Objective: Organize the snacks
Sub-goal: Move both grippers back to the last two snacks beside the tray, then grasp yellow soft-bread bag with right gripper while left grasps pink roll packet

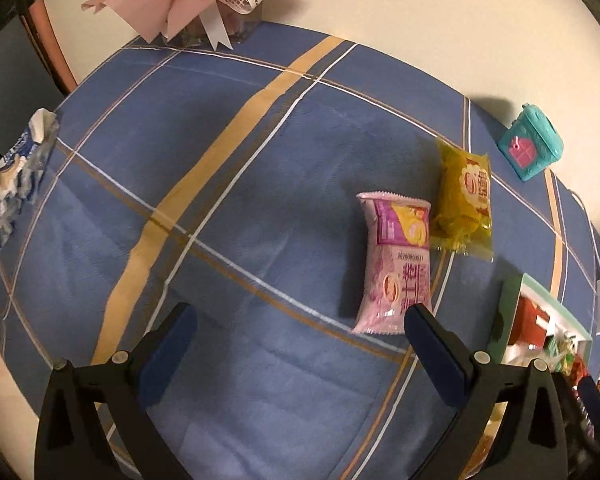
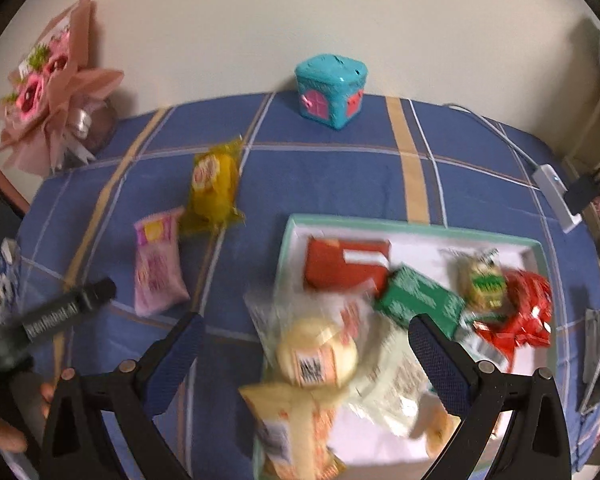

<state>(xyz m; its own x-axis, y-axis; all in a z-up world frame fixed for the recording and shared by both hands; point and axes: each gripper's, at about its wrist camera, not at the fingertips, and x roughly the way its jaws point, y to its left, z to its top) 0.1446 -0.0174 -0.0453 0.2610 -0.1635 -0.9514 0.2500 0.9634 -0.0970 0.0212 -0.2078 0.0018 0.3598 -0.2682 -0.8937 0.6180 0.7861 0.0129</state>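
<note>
A pink snack bag [image 1: 396, 268] lies on the blue plaid tablecloth, with a yellow snack bag [image 1: 464, 200] beside it; both also show in the right wrist view, pink [image 2: 158, 268] and yellow [image 2: 214, 188]. My left gripper [image 1: 300, 320] is open and empty, its right finger near the pink bag's lower end. A green-rimmed white tray [image 2: 540, 248] holds a red box [image 2: 344, 266], a green box [image 2: 420, 298], red wrappers [image 2: 520, 312] and pale bun packets [image 2: 320, 356]. My right gripper [image 2: 306, 332] is open above the tray's near side, with no packet between its fingers.
A teal toy box [image 2: 332, 92] stands at the table's far edge. A pink bouquet [image 2: 52, 100] is at the far left corner. A crumpled blue-white bag [image 1: 20, 168] lies at the left edge. A white power strip [image 2: 556, 196] and cable lie at the right.
</note>
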